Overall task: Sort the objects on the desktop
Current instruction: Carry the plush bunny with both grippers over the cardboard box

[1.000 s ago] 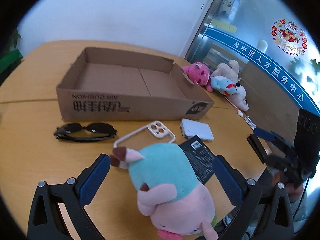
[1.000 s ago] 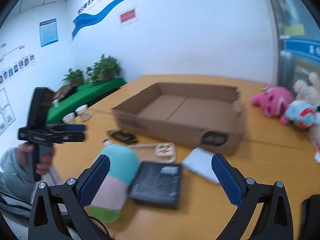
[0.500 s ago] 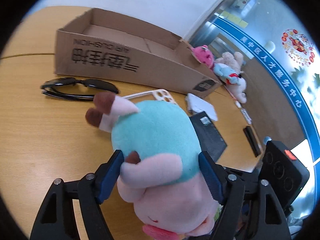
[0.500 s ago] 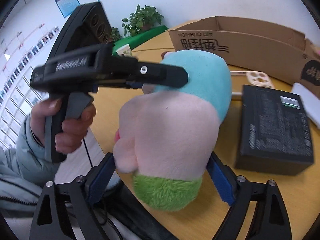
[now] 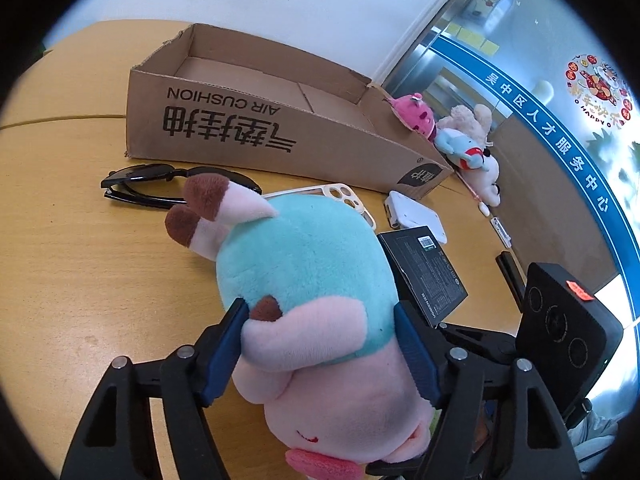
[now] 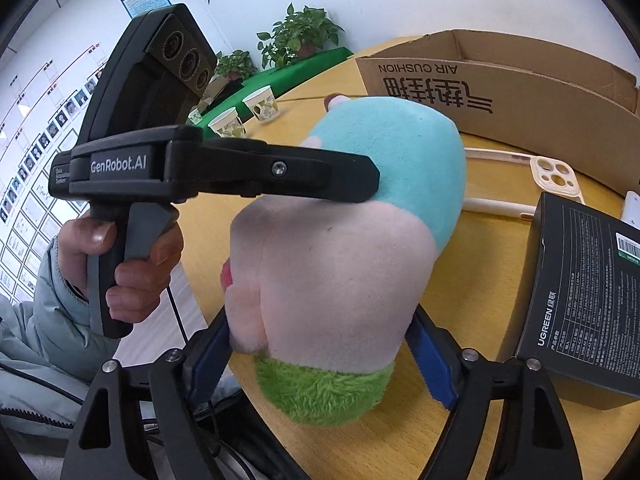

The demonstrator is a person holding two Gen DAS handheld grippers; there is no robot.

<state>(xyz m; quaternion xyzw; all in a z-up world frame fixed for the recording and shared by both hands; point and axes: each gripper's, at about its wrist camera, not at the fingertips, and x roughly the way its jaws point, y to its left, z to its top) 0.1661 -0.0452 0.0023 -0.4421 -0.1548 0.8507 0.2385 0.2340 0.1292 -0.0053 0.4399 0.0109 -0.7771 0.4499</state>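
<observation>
Teal and pink fuzz pretty much fills both views: a plush toy is lying on the wooden table near its front edge, with the teal end pointed toward the cardboard box and the green tuft end hanging out toward the person.

The toy is being squeezed from two sides at once. The left gripper has its blue pads pressed into the pink-and-teal middle, jaws closing on it. The right gripper is clamped across the pink lower body just above the green tuft, jaws closing too, pads dug into the fur. The left gripper's handle is seen in the right wrist view, wrapped by a hand in a light blue sleeve.

Between toy and box, black sunglasses and a white phone case are laid flat. A black product box sits just beside the toy, and a white charger-like block is parked past it. The cardboard box looks bare inside. More plushies are piled beyond its far corner.
</observation>
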